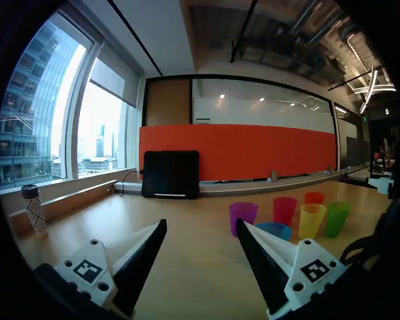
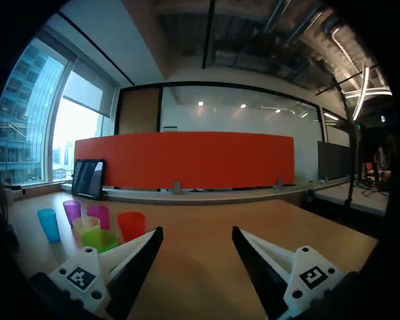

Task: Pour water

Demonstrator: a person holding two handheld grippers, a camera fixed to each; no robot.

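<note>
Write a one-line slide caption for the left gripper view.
Open left gripper, over a wooden table, faces six coloured cups; a bottle stands by the window.

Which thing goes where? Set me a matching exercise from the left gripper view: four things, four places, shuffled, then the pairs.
Things
1. bottle
2. black tablet
3. blue cup
4. green cup

Places
A. in front of the orange panel
B. rightmost of the cups in this view
C. by the window
D. partly behind a finger of the left gripper

Pairs: 1-C, 2-A, 3-D, 4-B
</note>
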